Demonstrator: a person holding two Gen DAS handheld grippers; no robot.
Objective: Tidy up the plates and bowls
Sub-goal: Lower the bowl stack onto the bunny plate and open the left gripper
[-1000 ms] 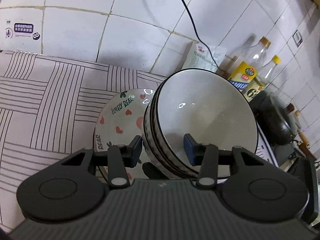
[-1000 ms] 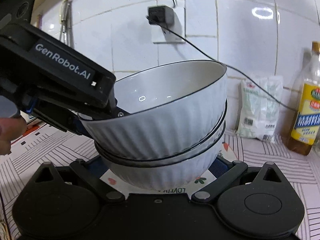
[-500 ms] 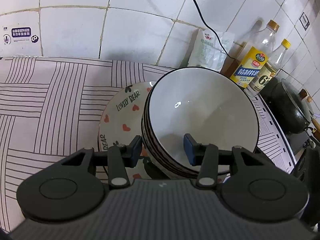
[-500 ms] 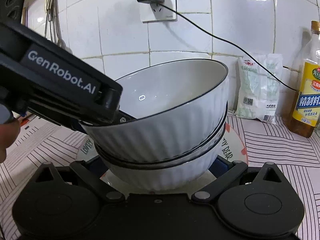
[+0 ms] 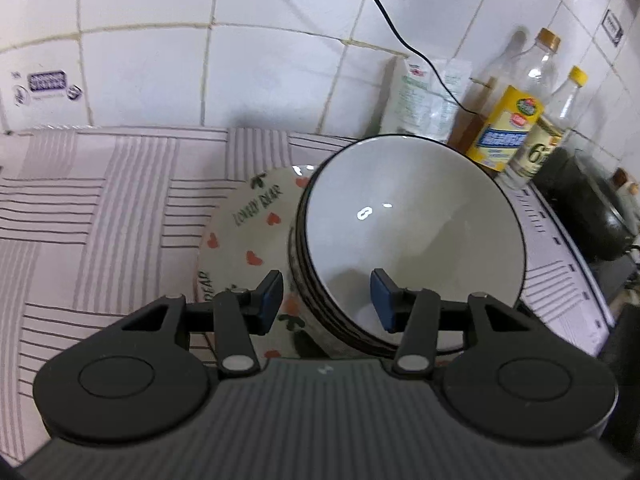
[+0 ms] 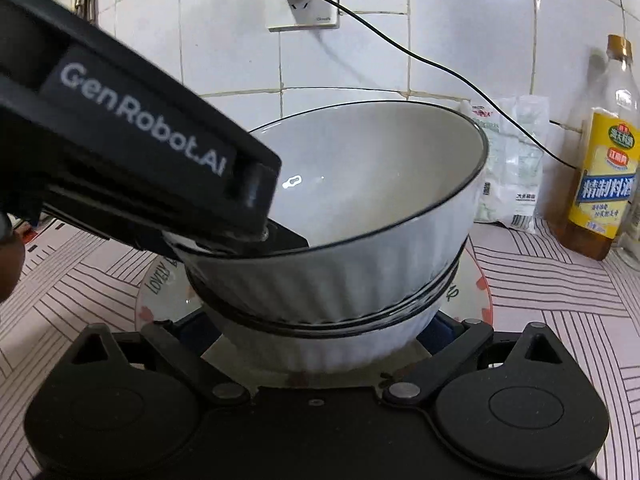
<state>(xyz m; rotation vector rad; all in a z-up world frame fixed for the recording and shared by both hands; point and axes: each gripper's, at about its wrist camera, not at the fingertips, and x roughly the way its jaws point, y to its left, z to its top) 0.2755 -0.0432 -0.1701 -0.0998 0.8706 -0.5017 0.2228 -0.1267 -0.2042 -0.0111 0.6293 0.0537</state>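
on counter | plate [image 5: 244, 236] "lovely bear" | l jaws just widened astride bowl [image 5: 412, 224] rim | r jaws unclear

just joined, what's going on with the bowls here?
A person works two handheld grippers; bowls sit stacked on the heart-print plate. The left gripper straddles the rim of the top bowl; its jaws have just been opening, pads off it. The right gripper flanks the bottom bowl; grip unclear.

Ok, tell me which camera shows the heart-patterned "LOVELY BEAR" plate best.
The left wrist view: the heart-patterned plate shows its lettering and red hearts beside the stacked white ribbed bowls. The right wrist view shows only slivers of its rim under the bowls.
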